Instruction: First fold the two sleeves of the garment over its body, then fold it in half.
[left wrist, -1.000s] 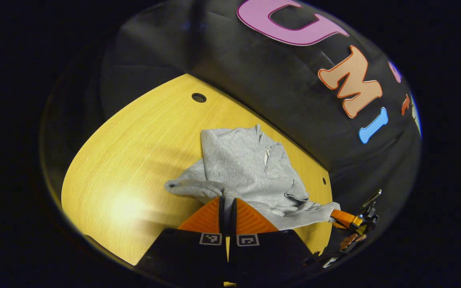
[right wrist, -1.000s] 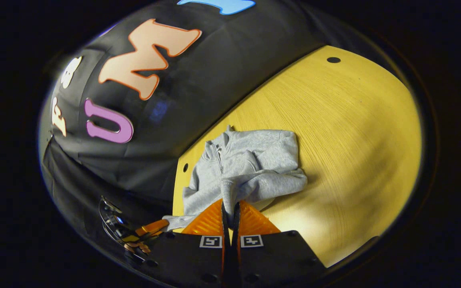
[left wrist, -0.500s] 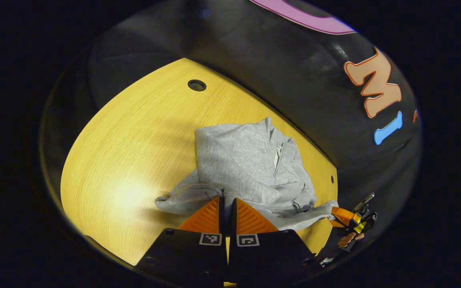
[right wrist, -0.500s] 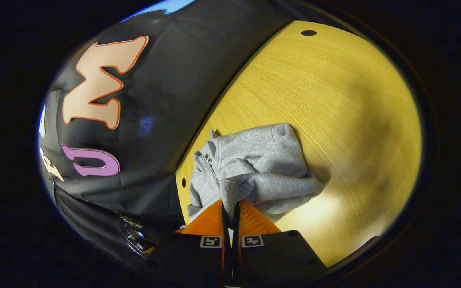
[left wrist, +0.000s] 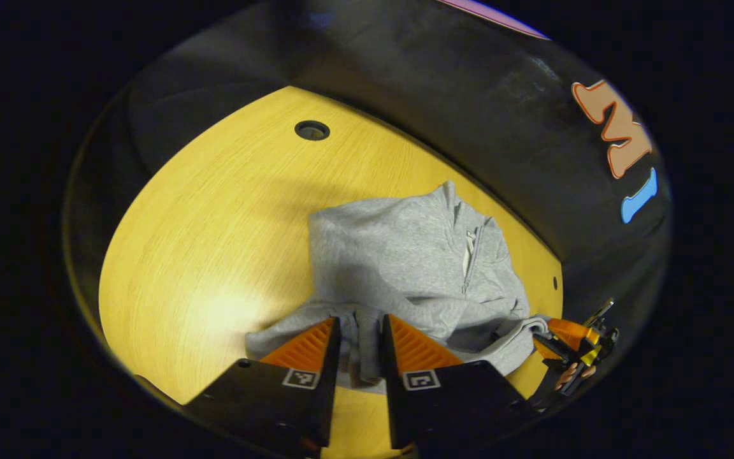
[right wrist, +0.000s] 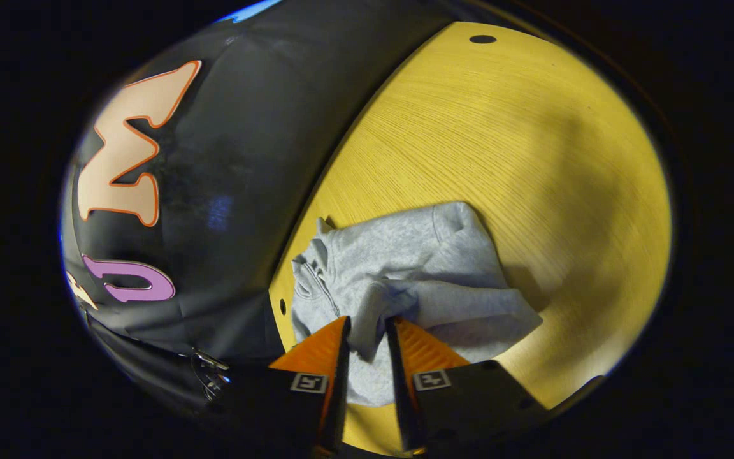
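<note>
Dim booth, glare patch on table (left wrist: pixel 227 312), strong fisheye warp w/ soft edges.

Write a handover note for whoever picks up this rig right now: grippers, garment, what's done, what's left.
Left gripper: open, fabric loose between the fingers.
Right gripper: open, likewise straddling a fold of cloth.
Grey zip-neck garment lies bunched on the yellow table near the booth wall, collar toward the wall.
Done: sleeves appear brought in over the body, though loosely.
Left: tidy the sleeves if needed, then fold the garment in half.
</note>
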Available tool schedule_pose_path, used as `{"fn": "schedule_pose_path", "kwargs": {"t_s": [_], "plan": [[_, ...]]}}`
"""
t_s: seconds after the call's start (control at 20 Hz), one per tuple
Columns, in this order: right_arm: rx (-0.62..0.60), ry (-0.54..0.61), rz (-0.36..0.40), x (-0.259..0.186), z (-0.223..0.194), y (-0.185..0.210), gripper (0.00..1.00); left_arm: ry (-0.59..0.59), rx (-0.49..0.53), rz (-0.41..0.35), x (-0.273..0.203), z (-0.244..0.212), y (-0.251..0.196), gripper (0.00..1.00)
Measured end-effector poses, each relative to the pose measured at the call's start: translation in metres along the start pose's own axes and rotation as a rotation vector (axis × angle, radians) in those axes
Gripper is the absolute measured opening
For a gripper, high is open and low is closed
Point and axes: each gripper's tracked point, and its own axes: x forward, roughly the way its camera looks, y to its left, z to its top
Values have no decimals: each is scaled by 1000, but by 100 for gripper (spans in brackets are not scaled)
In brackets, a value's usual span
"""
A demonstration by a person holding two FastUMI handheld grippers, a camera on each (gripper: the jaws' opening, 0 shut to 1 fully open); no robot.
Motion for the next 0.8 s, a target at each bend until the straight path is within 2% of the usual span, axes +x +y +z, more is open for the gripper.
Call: {"fn": "schedule_pose_path", "kwargs": {"t_s": [0.05, 0.1, 0.15, 0.2, 0.35, 0.4, 0.45, 0.5, 0.55, 0.6, 0.65, 0.75, 0.8], "plan": [[-23, -37, -4, -1, 7, 3, 46, -30, 26, 12, -2, 9, 0, 38], [-46, -75, -7, -1, 15, 6, 60, -66, 50, 24, -5, 17, -1, 48], [-68, -113, -12, -7, 24, 10, 82, -104, 74, 46, -9, 26, -1, 48], [-95, -145, -13, -9, 32, 14, 97, -157, 103, 72, -15, 37, 0, 62], [-209, -226, -37, -26, 44, 15, 97, -339, 221, 126, -41, 77, -10, 81], [-248, -265, -54, -30, 49, 14, 92, -397, 263, 143, -53, 88, -14, 93], [-278, -295, -57, -38, 53, 16, 92, -451, 299, 155, -64, 98, -20, 95], [-303, -316, -56, -48, 53, 21, 93, -499, 326, 162, -77, 105, -28, 95], [-337, -338, -52, -57, 53, 24, 98, -543, 345, 162, -91, 110, -35, 96], [-388, -371, -55, -65, 54, 26, 98, -589, 357, 156, -102, 113, -43, 96], [-451, -415, -73, -76, 56, 26, 93, -635, 368, 146, -115, 115, -51, 96], [-589, -507, -95, -96, 57, 30, 93, -708, 411, 156, -133, 114, -60, 96], [-651, -543, -100, -108, 53, 35, 98, -735, 438, 175, -145, 111, -61, 95]]}}
